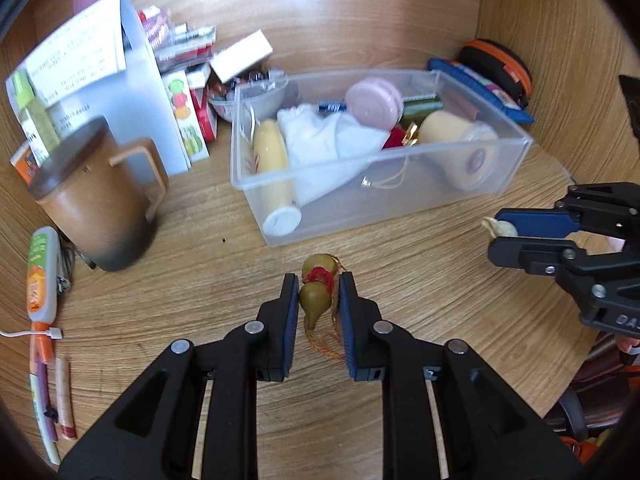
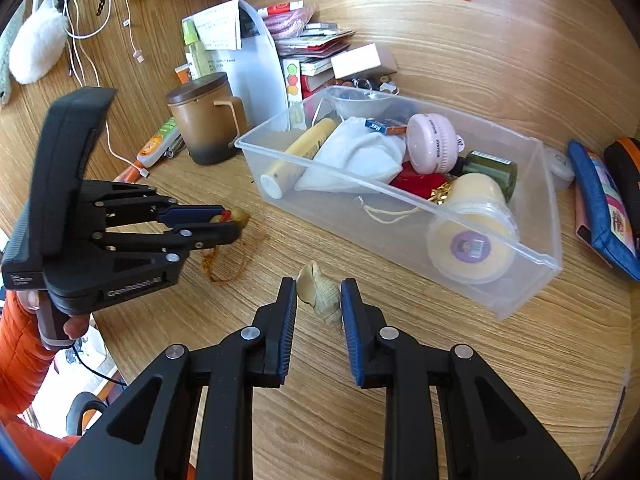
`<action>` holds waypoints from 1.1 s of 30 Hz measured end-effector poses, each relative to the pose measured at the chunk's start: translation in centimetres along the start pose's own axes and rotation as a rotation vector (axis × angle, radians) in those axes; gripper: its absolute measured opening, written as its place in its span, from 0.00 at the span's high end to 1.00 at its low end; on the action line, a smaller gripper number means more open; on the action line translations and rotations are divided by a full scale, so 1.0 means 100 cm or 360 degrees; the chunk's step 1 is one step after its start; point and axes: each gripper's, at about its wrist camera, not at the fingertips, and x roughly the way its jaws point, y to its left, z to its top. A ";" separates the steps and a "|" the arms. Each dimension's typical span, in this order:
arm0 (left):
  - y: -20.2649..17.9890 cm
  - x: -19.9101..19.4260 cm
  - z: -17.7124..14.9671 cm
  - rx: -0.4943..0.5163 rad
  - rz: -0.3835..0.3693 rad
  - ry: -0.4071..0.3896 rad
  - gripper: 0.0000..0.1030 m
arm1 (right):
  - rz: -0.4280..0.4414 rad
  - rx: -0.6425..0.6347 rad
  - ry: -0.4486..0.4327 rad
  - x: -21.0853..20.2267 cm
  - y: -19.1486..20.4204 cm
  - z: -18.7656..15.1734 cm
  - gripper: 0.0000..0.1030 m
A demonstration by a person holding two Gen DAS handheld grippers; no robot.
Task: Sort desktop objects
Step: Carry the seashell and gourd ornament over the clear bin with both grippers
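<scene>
My left gripper (image 1: 319,292) is shut on a small olive gourd charm (image 1: 316,298) with red thread and an orange cord, at desk level; it also shows in the right wrist view (image 2: 230,220), with the gourd (image 2: 236,215) at its tips. My right gripper (image 2: 319,294) has its jaws around a cream seashell (image 2: 320,290) on the desk, the right pad touching and a slight gap on the left. In the left wrist view the right gripper (image 1: 494,232) has the shell (image 1: 498,226) at its tips. A clear plastic bin (image 1: 460,196) holds several items.
A brown lidded mug (image 1: 96,196) stands at the left, with papers and boxes (image 1: 100,64) behind. Pens and a tube (image 1: 40,276) lie along the left edge. A blue pouch (image 2: 600,204) and a black-orange case (image 1: 500,64) sit right of the bin. Wooden walls enclose the desk.
</scene>
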 end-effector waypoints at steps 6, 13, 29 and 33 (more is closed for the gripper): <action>-0.009 -0.017 0.010 0.0036 0.0036 -0.0066 0.82 | -0.0019 0.0019 -0.0032 -0.012 -0.006 0.003 0.80; -0.015 -0.030 0.017 0.0062 0.0055 -0.0115 0.82 | -0.0050 0.0031 -0.0097 -0.031 -0.015 0.008 0.80; -0.009 -0.051 0.053 0.0058 0.0067 -0.0253 0.82 | -0.0141 0.0070 -0.0229 -0.067 -0.039 0.031 0.80; -0.005 -0.055 0.067 0.0044 0.0060 -0.0298 0.82 | -0.0145 0.0083 -0.0238 -0.066 -0.044 0.039 0.80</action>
